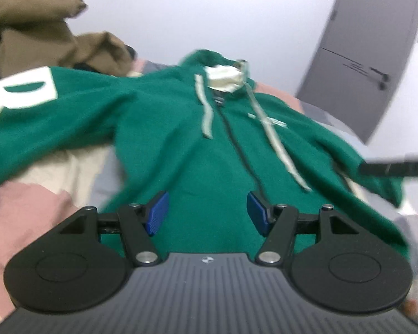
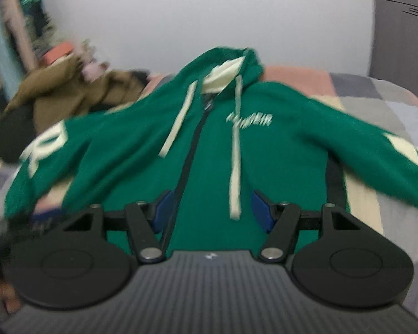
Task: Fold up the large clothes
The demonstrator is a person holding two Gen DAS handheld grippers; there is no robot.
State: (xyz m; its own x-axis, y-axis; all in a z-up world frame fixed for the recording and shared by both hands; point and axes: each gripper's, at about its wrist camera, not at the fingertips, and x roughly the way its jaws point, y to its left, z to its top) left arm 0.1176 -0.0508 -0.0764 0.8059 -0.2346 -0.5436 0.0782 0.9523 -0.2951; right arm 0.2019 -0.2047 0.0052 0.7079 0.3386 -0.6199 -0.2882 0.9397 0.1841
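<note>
A green zip-up hoodie (image 1: 181, 128) with a cream hood lining and cream drawstrings lies face up on a bed, both sleeves spread out; it also shows in the right wrist view (image 2: 278, 150). White letters mark its left sleeve (image 1: 28, 89) and right sleeve (image 2: 404, 150). My left gripper (image 1: 207, 211) is open and empty over the hoodie's lower front, left of the zip. My right gripper (image 2: 210, 210) is open and empty over the lower front, just right of the zip (image 2: 189, 150). Both views are blurred.
A patchwork bedspread (image 2: 376, 94) in pink, grey and cream covers the bed. A brown garment (image 1: 41, 36) is heaped at the back left, also in the right wrist view (image 2: 69, 89). A white wall stands behind, a grey door (image 1: 370, 55) at the right.
</note>
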